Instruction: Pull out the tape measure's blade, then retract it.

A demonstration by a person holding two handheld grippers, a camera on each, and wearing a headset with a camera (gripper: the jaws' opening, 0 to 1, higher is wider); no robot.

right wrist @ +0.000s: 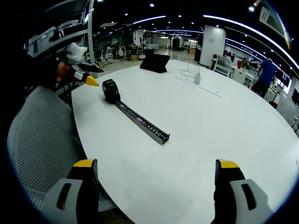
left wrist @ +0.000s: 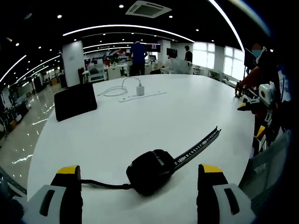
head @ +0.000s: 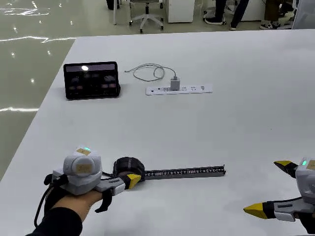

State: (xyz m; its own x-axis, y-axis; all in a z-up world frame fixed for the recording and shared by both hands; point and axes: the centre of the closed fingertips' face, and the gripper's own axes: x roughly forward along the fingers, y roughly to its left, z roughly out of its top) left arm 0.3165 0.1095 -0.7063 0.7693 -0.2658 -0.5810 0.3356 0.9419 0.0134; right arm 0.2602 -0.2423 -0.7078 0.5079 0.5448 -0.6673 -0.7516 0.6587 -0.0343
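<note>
A black tape measure case (head: pixel 129 168) lies on the white table (head: pixel 206 128) with its blade (head: pixel 184 172) drawn out flat to the right, ending in a hook. My left gripper (head: pixel 127 175) is open, one yellow tip beside the case. In the left gripper view the case (left wrist: pixel 150 170) sits between and just beyond the spread jaws of the left gripper (left wrist: pixel 140 170), and the blade (left wrist: pixel 198 147) runs off to the right. My right gripper (head: pixel 269 187) stands open at the lower right, apart from the blade's end. The right gripper view has the blade (right wrist: pixel 142 122) and case (right wrist: pixel 111 90) ahead of the right gripper (right wrist: pixel 157 163).
A dark tablet (head: pixel 91 80) stands at the back left. To its right lies a white power strip (head: pixel 178 89) with a charger and a coiled cable (head: pixel 150 73). The table's left edge drops to a shiny floor. Chairs and people are beyond the far edge.
</note>
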